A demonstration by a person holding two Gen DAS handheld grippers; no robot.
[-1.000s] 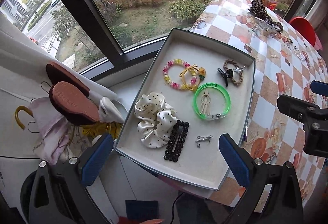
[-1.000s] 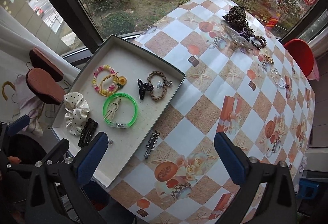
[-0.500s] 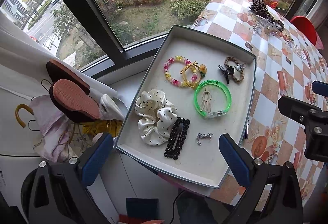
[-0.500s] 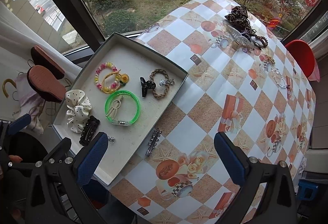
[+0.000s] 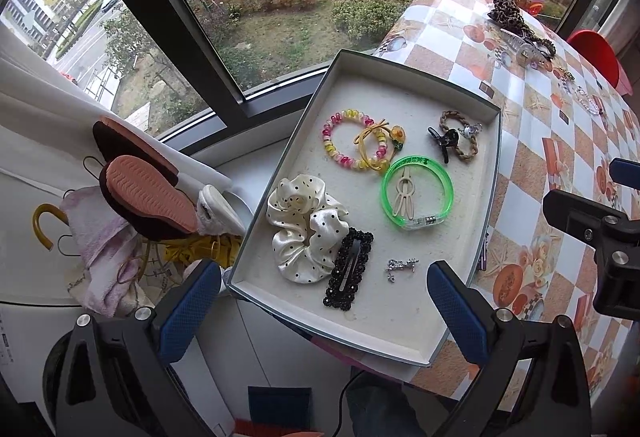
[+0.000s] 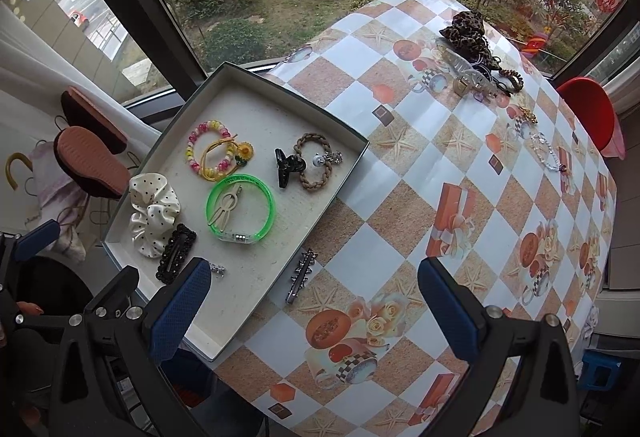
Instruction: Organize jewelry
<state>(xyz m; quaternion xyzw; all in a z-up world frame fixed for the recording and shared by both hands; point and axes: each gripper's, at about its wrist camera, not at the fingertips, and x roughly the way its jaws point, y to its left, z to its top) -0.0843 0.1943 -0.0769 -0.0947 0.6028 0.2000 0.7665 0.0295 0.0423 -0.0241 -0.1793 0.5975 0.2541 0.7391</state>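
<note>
L tool (image 5: 324,303): spread wide, empty, above near end of tray.
R tool (image 6: 314,301): spread, empty, over counter (image 6: 400,197).
Metal clip (image 6: 301,275): on counter, just beside tray's R wall.
Tray (image 6: 304,239): black barrette (image 5: 349,268), dotted scrunchie (image 5: 304,227), green bangle (image 5: 417,194), bead bracelet (image 5: 352,145) inside.
Far: leopard scrunchie (image 6: 466,30) w/ other pieces.

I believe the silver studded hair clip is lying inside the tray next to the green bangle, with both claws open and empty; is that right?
Not quite. The silver studded hair clip lies outside the tray, on the tablecloth just beside the tray's wall, as the right wrist view shows. The green bangle is inside the tray. The left claw and right claw are indeed open and empty.
</note>
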